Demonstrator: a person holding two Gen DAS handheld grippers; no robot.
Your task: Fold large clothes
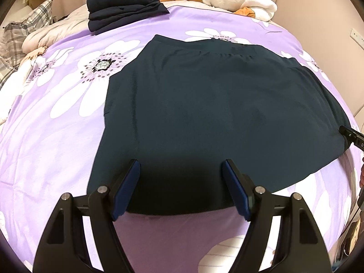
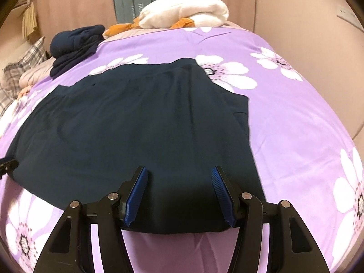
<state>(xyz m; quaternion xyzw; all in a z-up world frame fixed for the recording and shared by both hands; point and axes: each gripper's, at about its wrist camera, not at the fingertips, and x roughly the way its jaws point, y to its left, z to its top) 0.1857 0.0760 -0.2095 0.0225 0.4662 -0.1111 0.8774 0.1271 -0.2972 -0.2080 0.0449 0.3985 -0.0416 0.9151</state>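
Dark garment (image 1: 204, 113): matt knit cloth. Bedsheet (image 1: 56, 136): smooth cloth, faint sheen. Fingers (image 1: 127, 191): ribbed blue pads, matt black plastic.

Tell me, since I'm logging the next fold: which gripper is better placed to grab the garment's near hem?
Neither clearly: left gripper and right gripper both hang open over the dark garment's near hem. Likely both together.

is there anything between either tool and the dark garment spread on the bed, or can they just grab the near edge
Nothing visible is in the way. The left tool and right tool are both open, right over the near hem of the dark garment. The folded navy pile and white plush lie far behind it.
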